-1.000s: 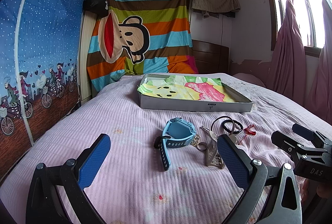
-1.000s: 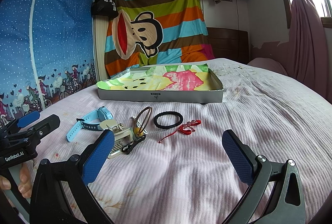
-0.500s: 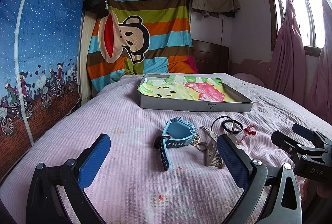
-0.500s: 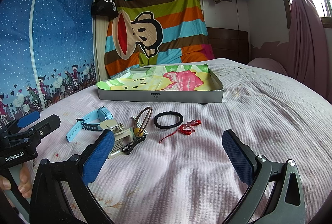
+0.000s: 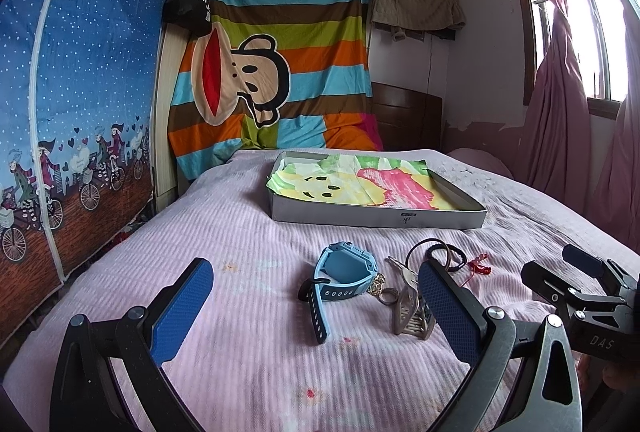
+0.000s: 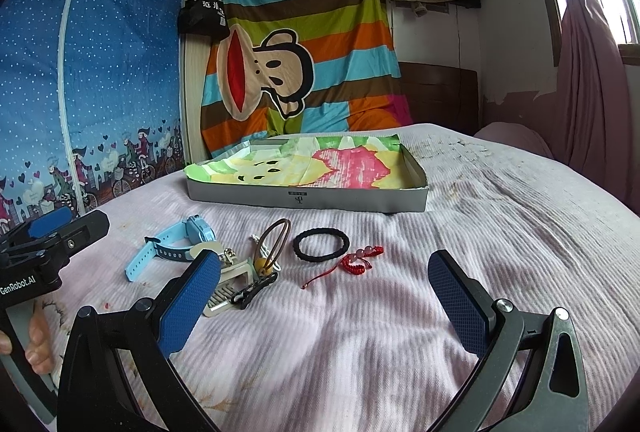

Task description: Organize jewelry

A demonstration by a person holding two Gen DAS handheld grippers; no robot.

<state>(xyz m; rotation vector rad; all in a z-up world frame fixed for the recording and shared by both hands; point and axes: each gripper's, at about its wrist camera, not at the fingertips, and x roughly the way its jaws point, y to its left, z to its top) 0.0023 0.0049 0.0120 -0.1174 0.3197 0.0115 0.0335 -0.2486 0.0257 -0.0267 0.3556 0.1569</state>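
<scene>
- On the pink bedspread [image 6: 500,232], the jewelry lies in a loose cluster below the grey tray [image 6: 304,198]: a blue watch [image 6: 188,240], a brown bangle [image 6: 276,238], a black hair tie [image 6: 321,245] and a red cord bracelet [image 6: 356,260], none of them in the tray.
- At 9 o'clock of the bangle, a pale comb-like clip [image 6: 228,284] and a small black clasp [image 6: 252,292] lie touching; the left view adds keys with a gold ring [image 5: 394,282] beside the watch [image 5: 340,272], hard to make out from the right.
- Only the right view shows the bracelet's pink beads and trailing cord clearly; in the left view it is a small red speck [image 5: 478,266].
- Both views show the tray's colourful cartoon cloth lining; its front label is too small to read.
- Left gripper [image 5: 316,316] has its fingers spread wide, holding nothing; from the right view its body [image 6: 36,264] reads "GenRobot.AI", with a hand [image 6: 38,344] on the grip.
- Right gripper [image 6: 328,300] is likewise spread and empty; its side [image 5: 592,296] reads "DAS".
</scene>
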